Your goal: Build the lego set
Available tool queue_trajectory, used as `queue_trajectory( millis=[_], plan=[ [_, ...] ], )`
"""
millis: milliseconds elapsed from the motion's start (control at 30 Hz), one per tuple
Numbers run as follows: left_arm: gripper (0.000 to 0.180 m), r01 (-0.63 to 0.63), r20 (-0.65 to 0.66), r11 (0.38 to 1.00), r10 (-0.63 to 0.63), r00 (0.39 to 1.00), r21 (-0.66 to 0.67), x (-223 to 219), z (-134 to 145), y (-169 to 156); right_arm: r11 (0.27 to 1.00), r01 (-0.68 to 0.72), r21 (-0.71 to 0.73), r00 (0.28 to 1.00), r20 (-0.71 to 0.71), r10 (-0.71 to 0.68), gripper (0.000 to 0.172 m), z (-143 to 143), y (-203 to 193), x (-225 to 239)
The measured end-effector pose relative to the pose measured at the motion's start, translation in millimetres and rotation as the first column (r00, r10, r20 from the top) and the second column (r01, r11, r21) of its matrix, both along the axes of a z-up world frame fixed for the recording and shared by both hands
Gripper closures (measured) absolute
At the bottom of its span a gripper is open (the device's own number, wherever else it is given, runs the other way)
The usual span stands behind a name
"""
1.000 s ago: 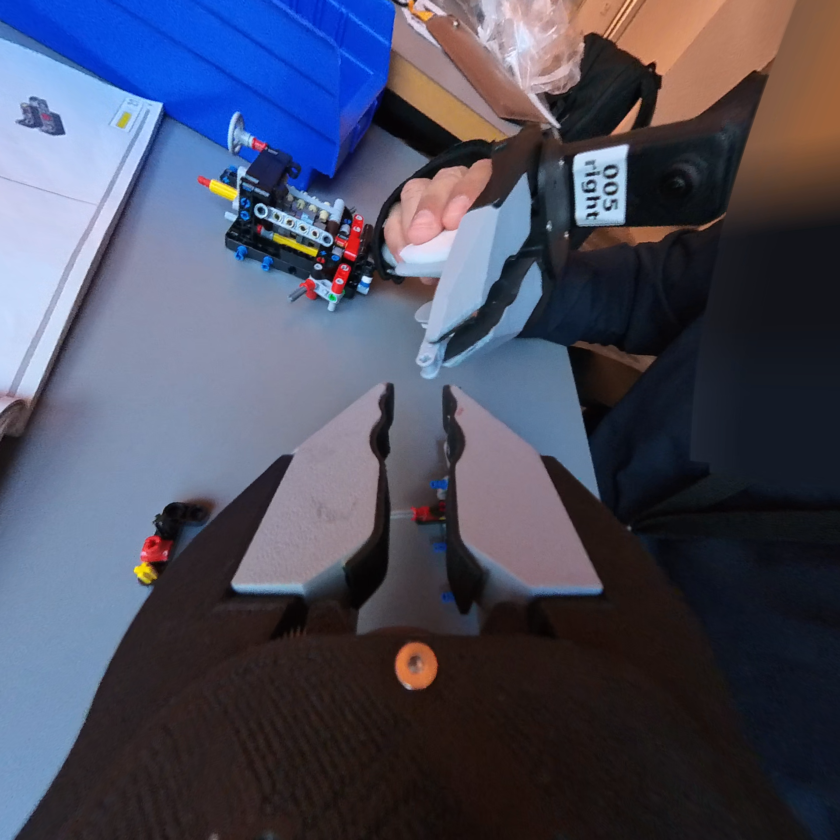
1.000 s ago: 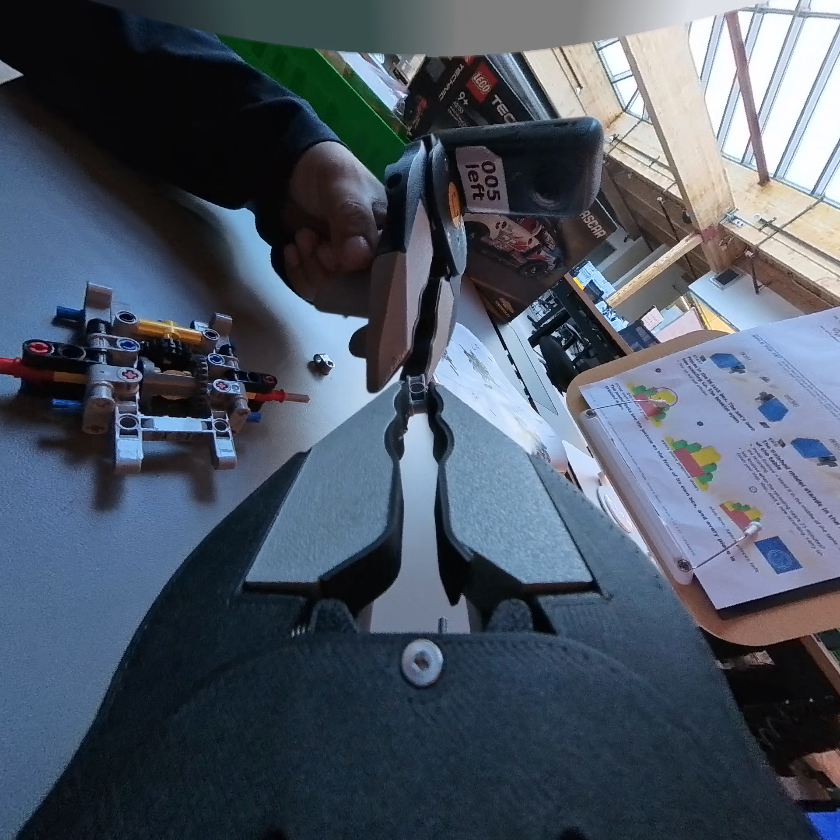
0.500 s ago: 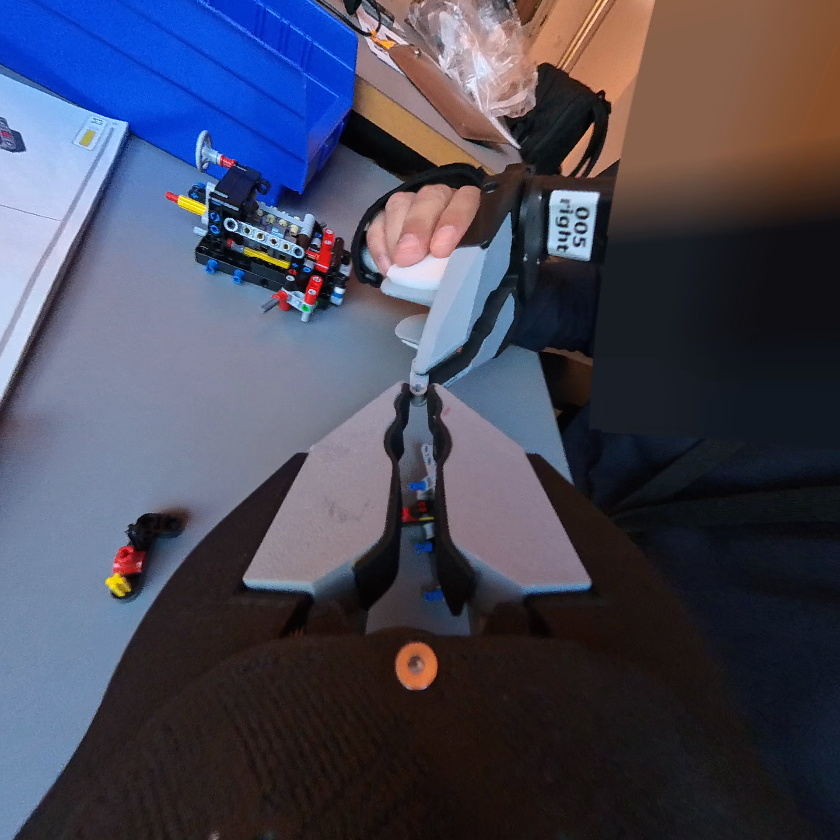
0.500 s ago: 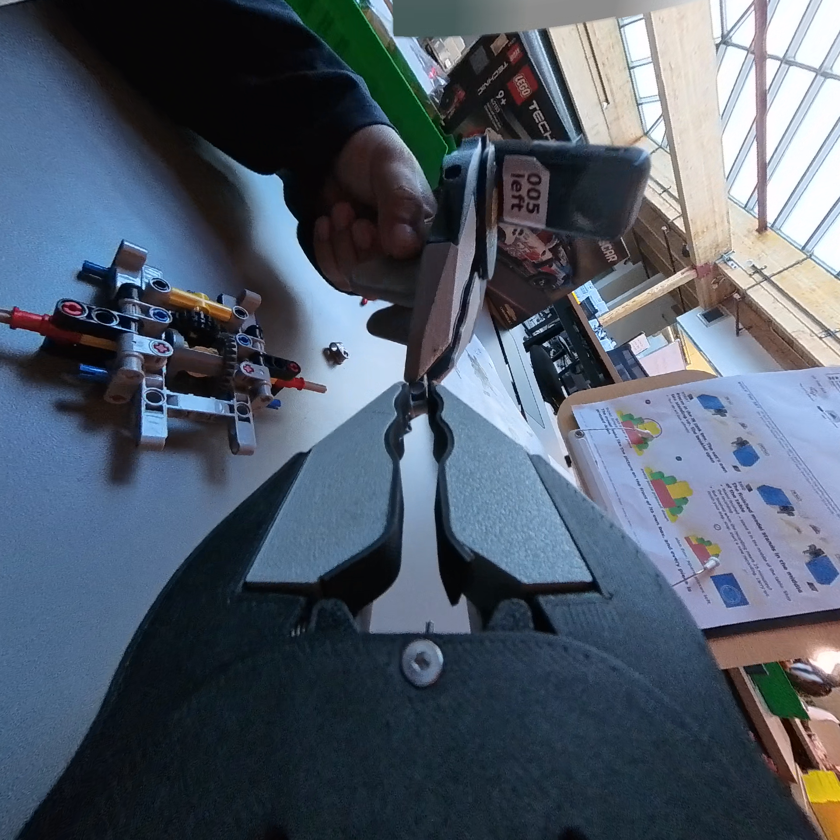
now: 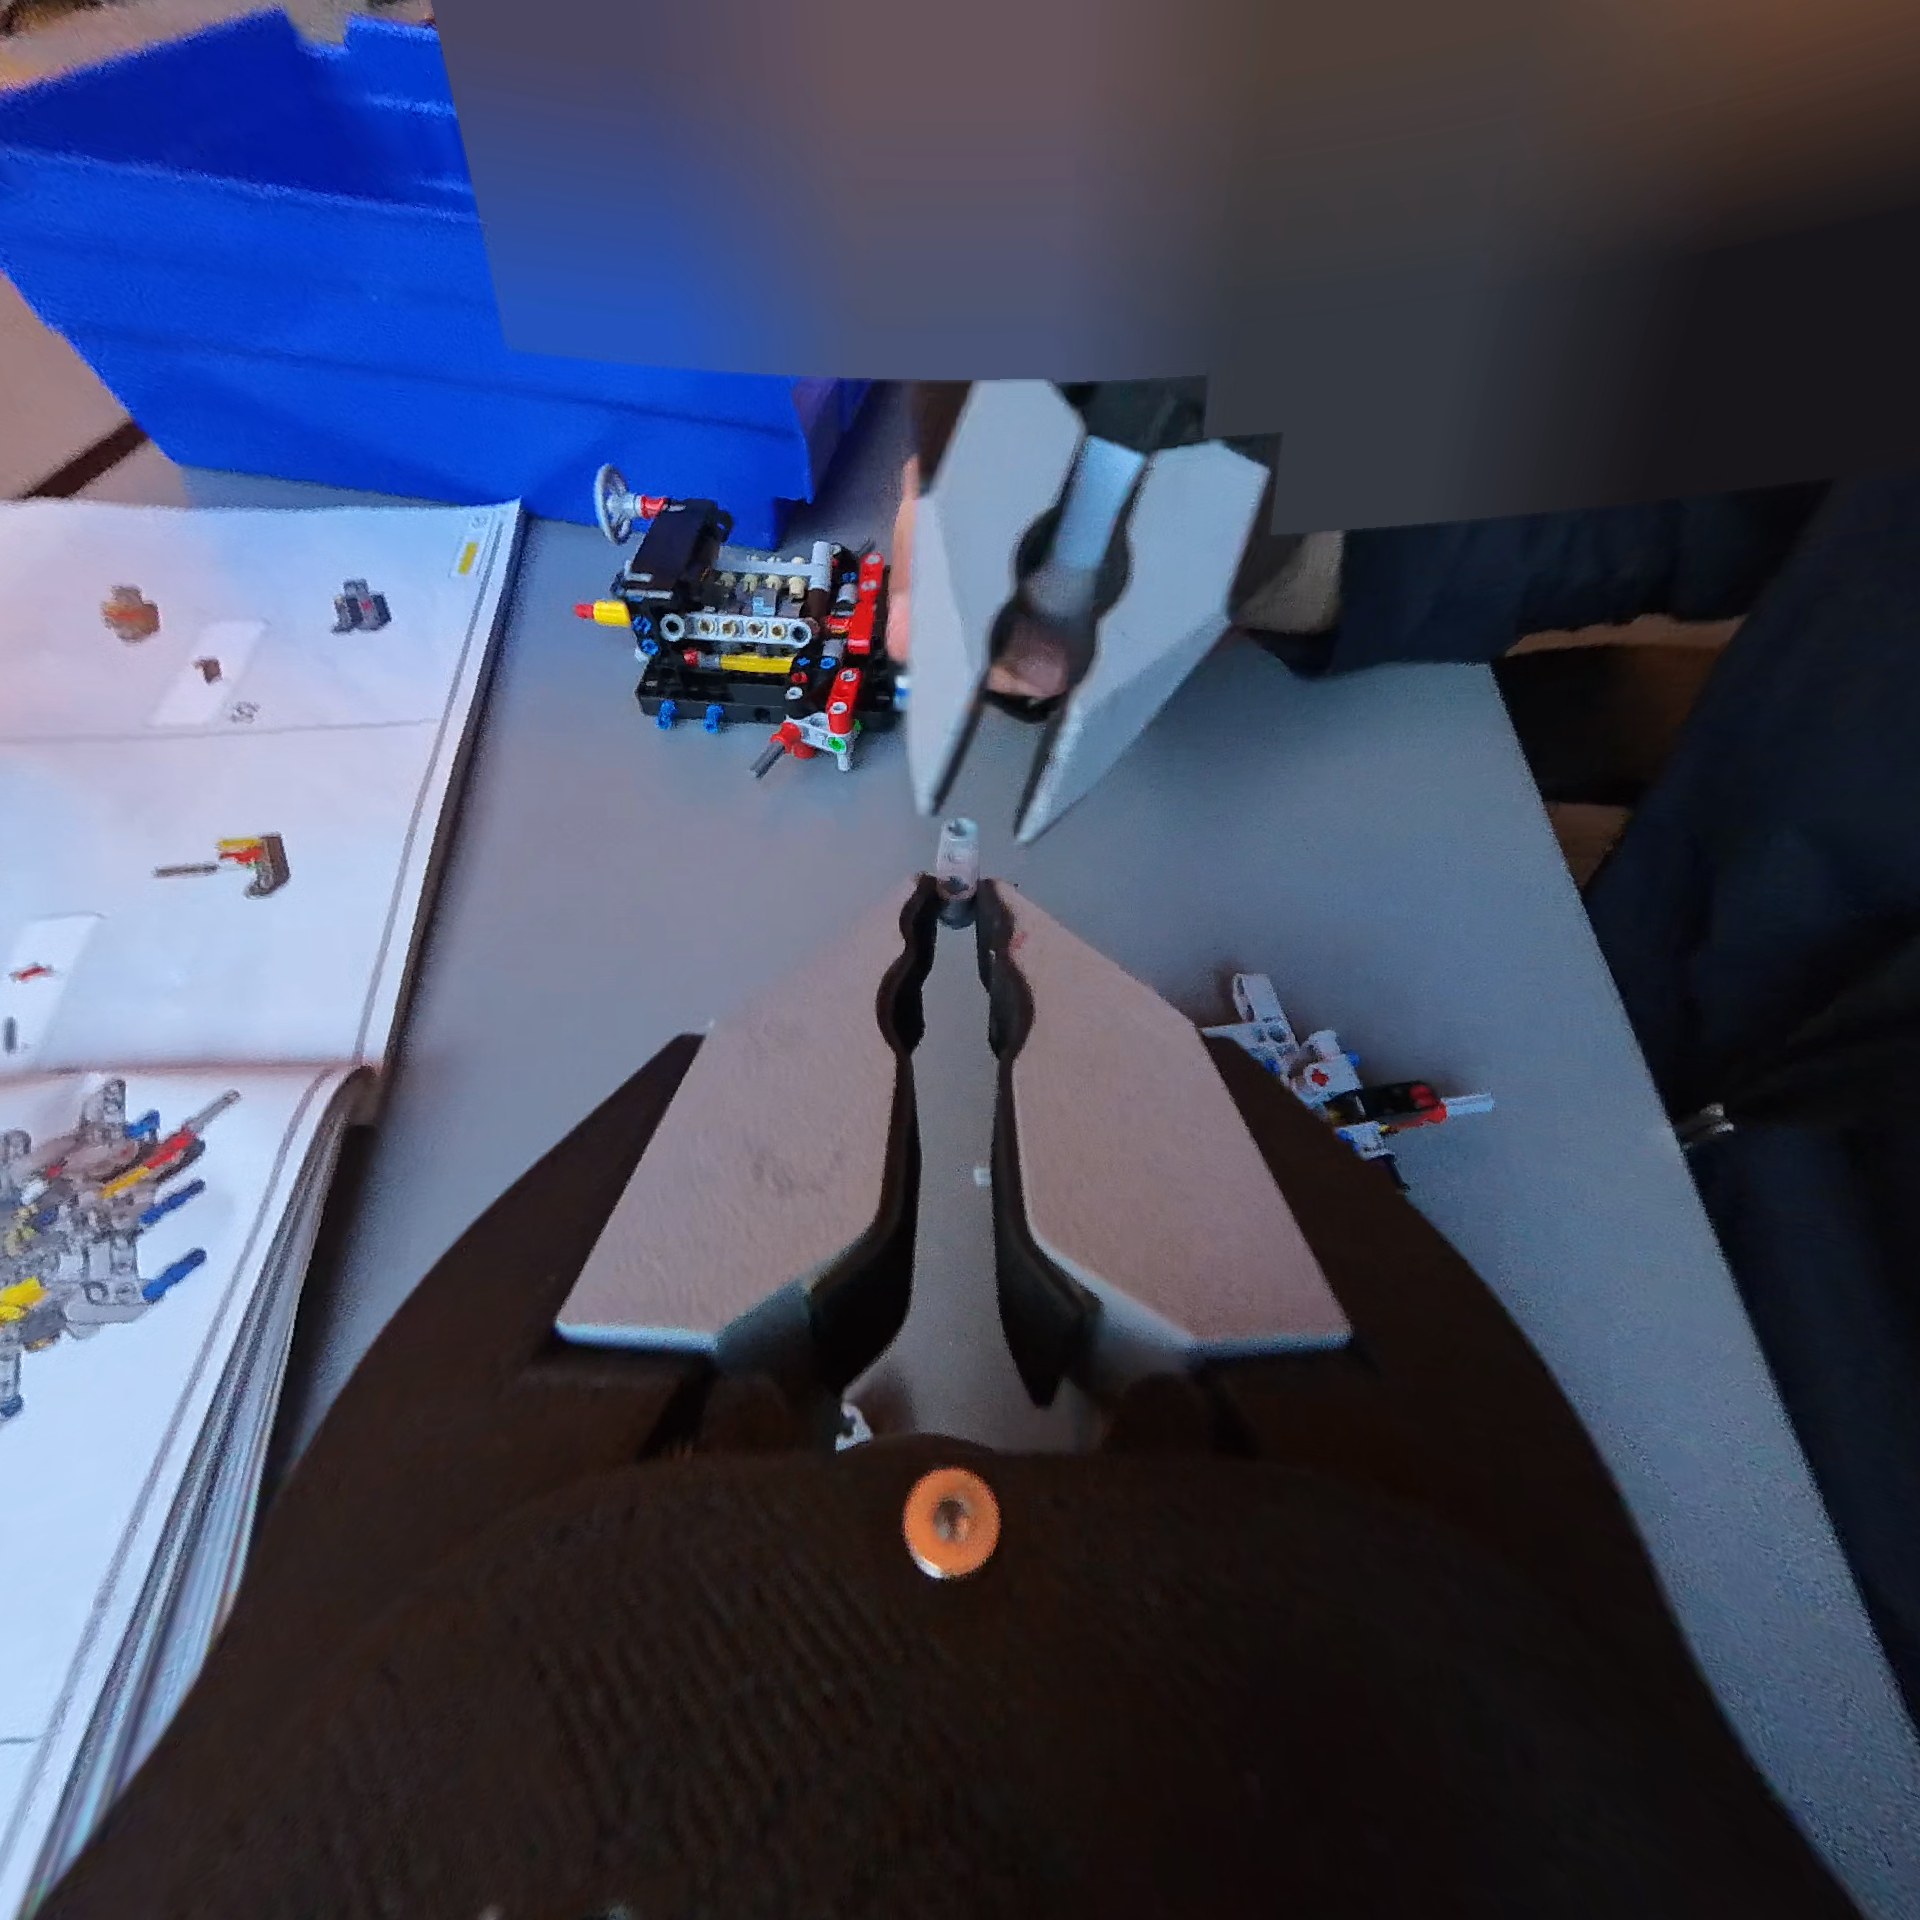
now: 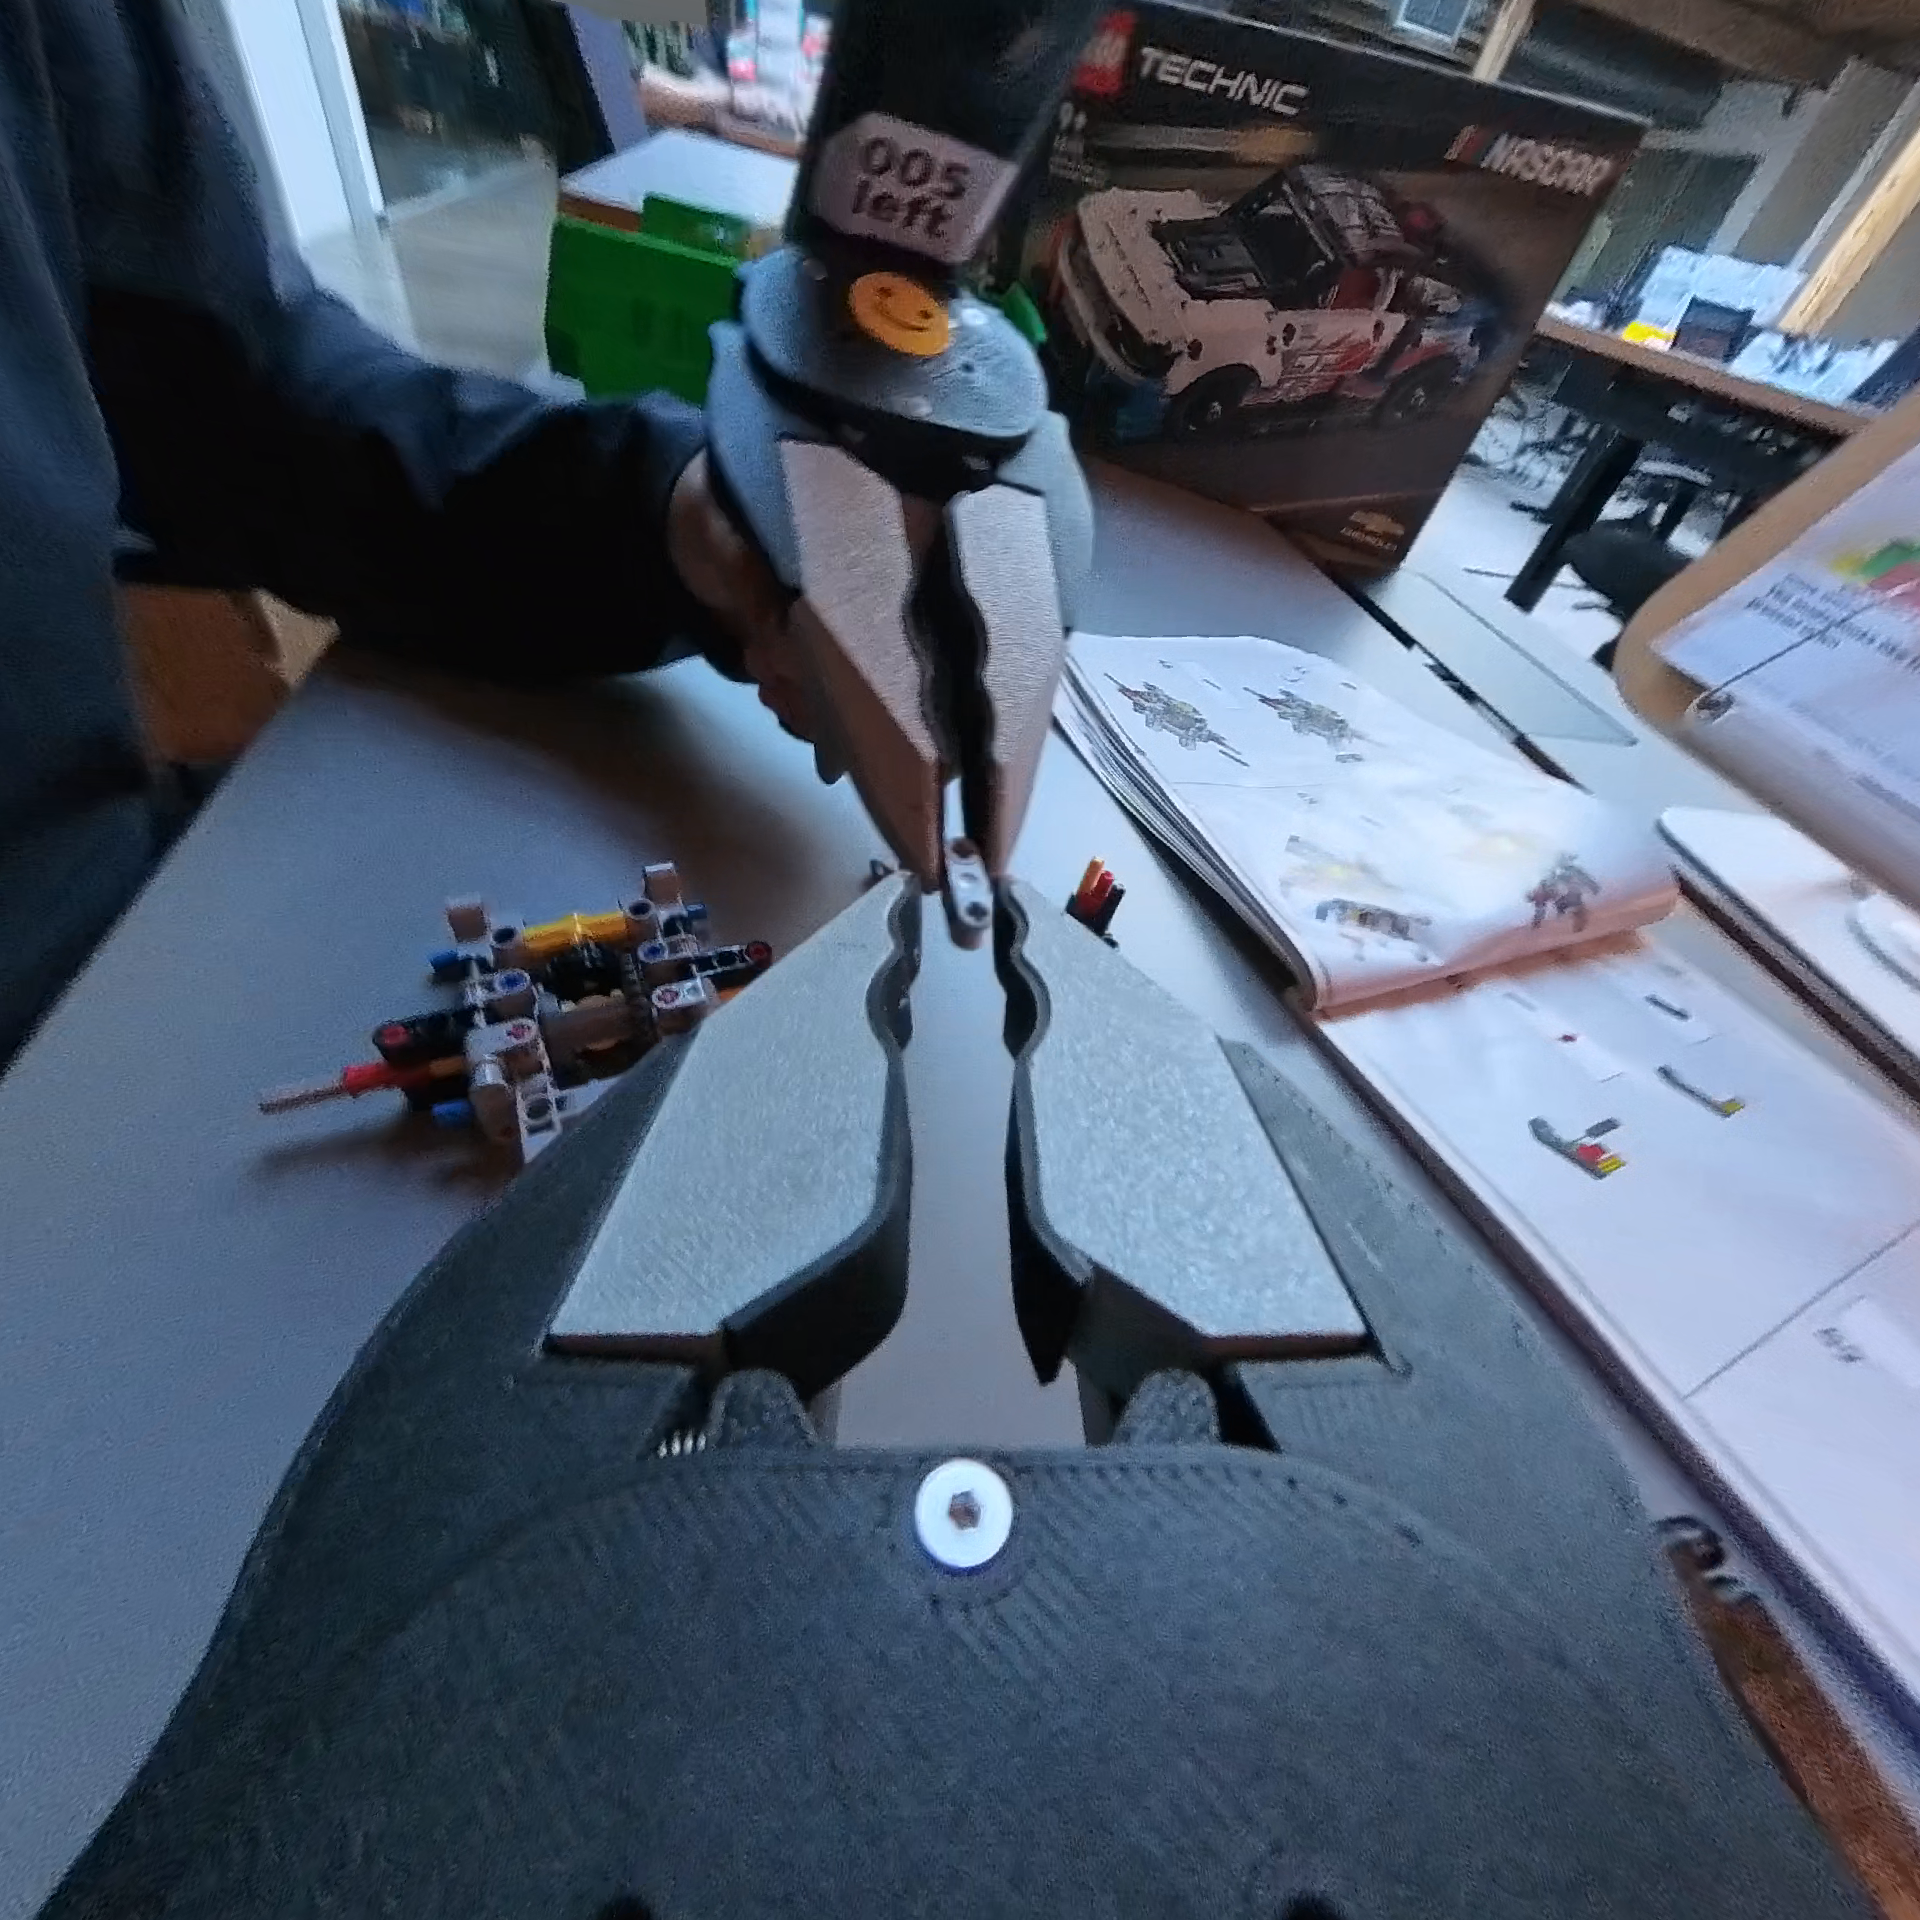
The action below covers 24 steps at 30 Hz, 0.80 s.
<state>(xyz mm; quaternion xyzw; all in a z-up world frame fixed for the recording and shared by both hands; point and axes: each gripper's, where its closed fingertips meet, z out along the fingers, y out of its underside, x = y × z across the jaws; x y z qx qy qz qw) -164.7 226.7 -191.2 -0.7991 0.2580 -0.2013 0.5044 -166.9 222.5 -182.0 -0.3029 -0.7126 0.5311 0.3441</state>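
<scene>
A: Left tongs (image 5: pixel 954 899)?
B: Clamped on a small grey peg (image 5: pixel 956 862), pads pressing both sides of its near end. Held in the air, clear of the table (image 5: pixel 623 935).
A: Peg's long axis?
B: In line with the left fingers, far end poking straight out past the tips, toward the right tongs (image 5: pixel 977 821).
A: Right tongs?
B: Apart. Tips straddling the peg's free end, head-on to the left pair, nearly tip to tip. Thin gap on each side in the right wrist view, so no pressing there.
A: Nearer to the peg?
B: Left, already gripping. Right just beside, not touching as far as visible.
A: Peg material, shape?
B: Hard plastic, light grey, short round barrel with a hollow end and a cross hole in the side. Smooth, slightly glossy.
A: Fingers?
B: Flat grey wedges, matte, wavy black inner edges.
A: Around them?
B: Black brick build (image 5: pixel 758 644) with red, yellow and blue pins, behind the right tongs, by a blue bin (image 5: pixel 312 312). Smaller white, red and black brick cluster (image 5: pixel 1340 1081) on the table right of the left tongs. Open booklet (image 5: pixel 208 779) flat on the left. Tiny red, black and yellow piece (image 6: pixel 1091 899) near the booklet. Printed box with a car picture (image 6: pixel 1299 260) standing at the back.
</scene>
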Motion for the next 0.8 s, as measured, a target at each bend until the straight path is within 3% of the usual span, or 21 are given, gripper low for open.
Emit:
queue_trajectory(
  millis=[233,800],
  plan=[
    [0.176,-0.003,-0.135,0.996,0.015,0.991,0.092,2.0,-0.6,1.9,0.980,-0.021,-0.196,0.989,0.137,0.048,0.159,-3.1,3.6,-0.2],
    [0.176,0.001,-0.082,0.997,0.005,0.997,0.073,2.4,-0.6,1.7,0.983,-0.014,-0.184,0.987,0.155,0.043,0.163,-6.3,4.7,-1.2]
  ],
)
